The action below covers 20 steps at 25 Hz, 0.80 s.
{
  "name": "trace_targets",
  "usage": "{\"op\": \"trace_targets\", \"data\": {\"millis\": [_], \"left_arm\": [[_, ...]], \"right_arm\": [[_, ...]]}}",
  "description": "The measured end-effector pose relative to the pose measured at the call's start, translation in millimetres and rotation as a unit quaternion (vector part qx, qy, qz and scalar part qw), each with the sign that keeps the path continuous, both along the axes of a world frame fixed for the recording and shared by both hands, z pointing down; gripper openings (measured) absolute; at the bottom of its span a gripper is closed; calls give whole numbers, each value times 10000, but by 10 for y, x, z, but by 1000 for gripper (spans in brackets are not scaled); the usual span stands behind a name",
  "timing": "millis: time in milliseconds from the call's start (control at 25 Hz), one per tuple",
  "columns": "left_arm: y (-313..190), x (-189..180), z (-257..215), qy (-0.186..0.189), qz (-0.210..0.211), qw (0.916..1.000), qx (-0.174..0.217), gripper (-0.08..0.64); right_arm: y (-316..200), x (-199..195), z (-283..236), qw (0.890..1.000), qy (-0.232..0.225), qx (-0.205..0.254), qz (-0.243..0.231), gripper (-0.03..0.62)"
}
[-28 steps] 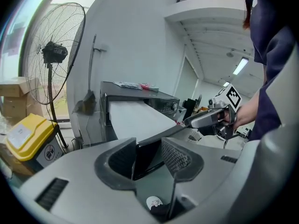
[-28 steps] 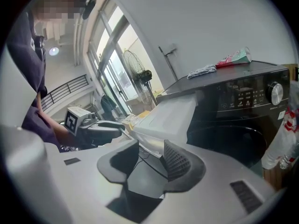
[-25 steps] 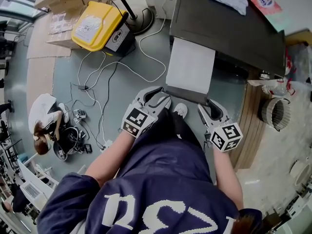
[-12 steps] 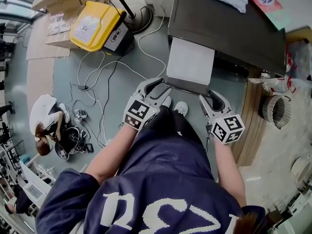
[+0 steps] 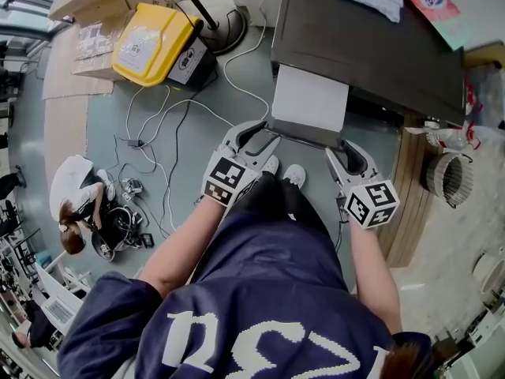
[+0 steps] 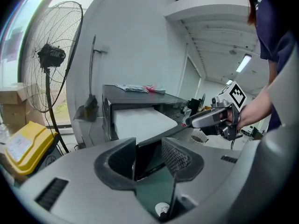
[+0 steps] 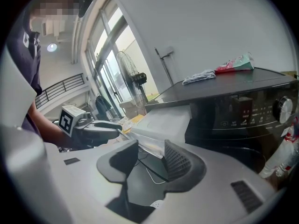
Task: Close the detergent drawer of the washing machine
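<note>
Head view: a dark, box-shaped washing machine (image 5: 371, 50) has its white, flat-topped plastic detergent drawer (image 5: 309, 99) pulled well out toward the person, reaching both tongs.
Left side: left tongs (image 5: 264, 140) are released, jaws apart, with the dark front panel at the drawer's left corner standing between them.
Right side: right tongs (image 5: 341, 155) are likewise released, jaws apart around the drawer's right front corner; no pad is seen pressing.
Handling: the drawer looks stiff, light and smooth, probably sliding on runners. Pinching the slick plastic seems needless; a flat push on the front panel, shared evenly between both corners, should serve. A lopsided shove could skew it and make it bind.
Edges: the front lip sits right at the jaw tips, the machine's face straight beyond.
Room: open grey floor (image 5: 197, 156) lies left of the left tongs, with white cables (image 5: 170, 113) and a yellow plastic case (image 5: 150, 42) well off; a round wire basket (image 5: 446, 181) sits right of the right tongs.
</note>
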<state>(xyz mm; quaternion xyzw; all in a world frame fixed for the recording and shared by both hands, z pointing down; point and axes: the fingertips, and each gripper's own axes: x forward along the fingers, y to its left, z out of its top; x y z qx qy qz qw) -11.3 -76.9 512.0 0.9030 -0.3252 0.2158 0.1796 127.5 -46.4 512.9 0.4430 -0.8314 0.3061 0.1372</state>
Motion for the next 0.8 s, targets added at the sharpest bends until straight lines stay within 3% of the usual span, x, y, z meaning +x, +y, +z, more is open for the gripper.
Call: {"op": "trace_targets", "data": {"millis": [800], "left_arm": [[-624, 108, -3, -76, -88, 9998, 190, 179]], "right_arm": [[-624, 111, -21, 9989, 268, 315, 235, 201]]}}
